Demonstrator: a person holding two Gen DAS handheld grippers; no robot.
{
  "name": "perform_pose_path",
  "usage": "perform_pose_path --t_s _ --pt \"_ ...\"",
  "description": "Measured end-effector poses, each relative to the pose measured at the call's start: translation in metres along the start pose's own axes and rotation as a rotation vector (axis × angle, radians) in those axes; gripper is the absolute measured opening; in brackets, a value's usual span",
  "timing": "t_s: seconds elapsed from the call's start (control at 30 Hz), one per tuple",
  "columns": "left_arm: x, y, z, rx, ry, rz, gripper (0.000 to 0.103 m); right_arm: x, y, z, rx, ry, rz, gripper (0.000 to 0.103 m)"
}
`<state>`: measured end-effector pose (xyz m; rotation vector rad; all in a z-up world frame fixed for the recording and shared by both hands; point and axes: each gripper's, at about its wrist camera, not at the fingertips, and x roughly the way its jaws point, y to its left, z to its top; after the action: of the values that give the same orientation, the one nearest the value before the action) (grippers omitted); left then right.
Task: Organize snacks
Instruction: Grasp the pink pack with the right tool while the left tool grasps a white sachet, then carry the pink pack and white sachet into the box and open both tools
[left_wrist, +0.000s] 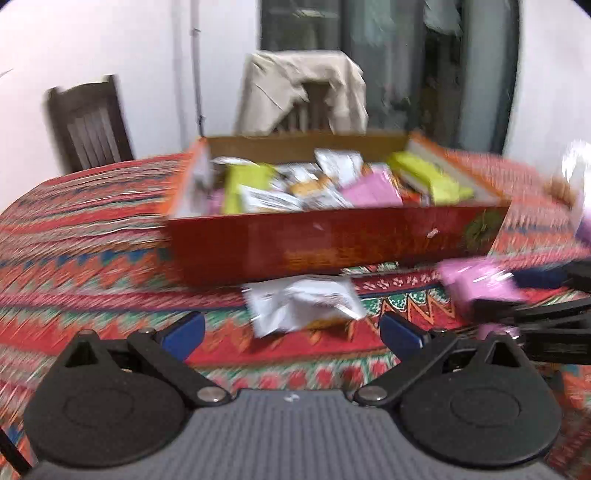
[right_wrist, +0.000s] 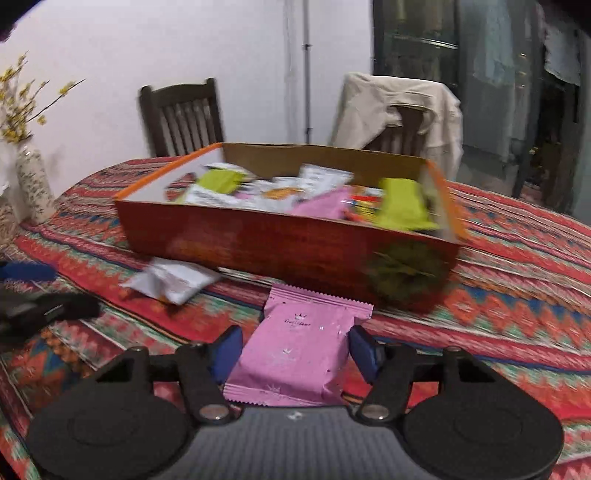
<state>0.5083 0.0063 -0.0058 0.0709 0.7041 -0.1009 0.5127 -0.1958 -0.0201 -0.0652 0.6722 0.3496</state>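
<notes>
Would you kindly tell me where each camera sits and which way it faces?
Left wrist: on the left tongs, angled down at a white packet before the snack box; the right tongs intrude from the right.
Right wrist: on the right tongs, which straddle a pink packet.
Shared: box, both packets, patterned tablecloth, two chairs.

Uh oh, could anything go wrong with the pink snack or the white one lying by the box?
The right gripper has the pink packet between its pads, but the wrapper is soft and shiny, so it might slip or get squashed. The left gripper is open, aimed at the crumpled white packet, which lies close to the red box, so a finger could bump the box.
</notes>
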Motion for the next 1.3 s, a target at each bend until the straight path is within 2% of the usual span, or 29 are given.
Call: perform_pose_path --t_s 0.13,0.17,0.23,0.3,0.37,0.47,0.63,0.83,0.9,1.07,1.3 --pt "0.032 -0.010 0.005 -0.001 -0.011 0.053 0.101 -0.010 -0.025 -0.010 0.013 -0.027 -0.045 0.064" --pt "0.036 -0.009 0.005 -0.011 -0.015 0.056 0.090 -0.012 -0.026 -0.013 0.006 -0.038 -0.051 0.065" --pt "0.037 -0.006 0.003 -0.044 -0.024 0.034 0.078 -0.013 -0.023 -0.018 -0.014 -0.058 -0.056 0.066" --pt "0.033 -0.007 0.002 -0.029 -0.028 0.027 0.065 -0.011 -0.019 -0.021 -0.030 -0.061 -0.055 0.067" --pt "0.021 -0.011 -0.004 -0.009 -0.026 0.034 0.047 -0.008 -0.016 -0.023 -0.053 -0.060 -0.044 0.066" --pt "-0.002 -0.016 -0.019 -0.019 -0.011 -0.013 0.046 -0.011 -0.020 -0.024 -0.035 -0.063 -0.005 0.064" --pt "-0.052 -0.020 -0.052 -0.075 0.001 -0.033 0.046 -0.015 -0.026 -0.024 0.002 -0.051 0.039 0.063" --pt "-0.120 -0.023 -0.087 -0.146 -0.041 -0.029 0.046 -0.039 -0.009 -0.032 -0.010 -0.054 0.100 0.062" --pt "-0.139 -0.022 -0.097 -0.141 -0.044 -0.028 0.046 -0.052 0.000 -0.042 -0.013 -0.055 0.110 0.062" --pt "-0.162 -0.024 -0.103 -0.130 -0.071 -0.026 0.046 -0.091 0.015 -0.070 0.026 -0.047 0.138 0.062" --pt "-0.180 -0.031 -0.102 -0.128 -0.116 -0.063 0.046 -0.125 0.024 -0.077 0.016 -0.083 0.125 0.062"
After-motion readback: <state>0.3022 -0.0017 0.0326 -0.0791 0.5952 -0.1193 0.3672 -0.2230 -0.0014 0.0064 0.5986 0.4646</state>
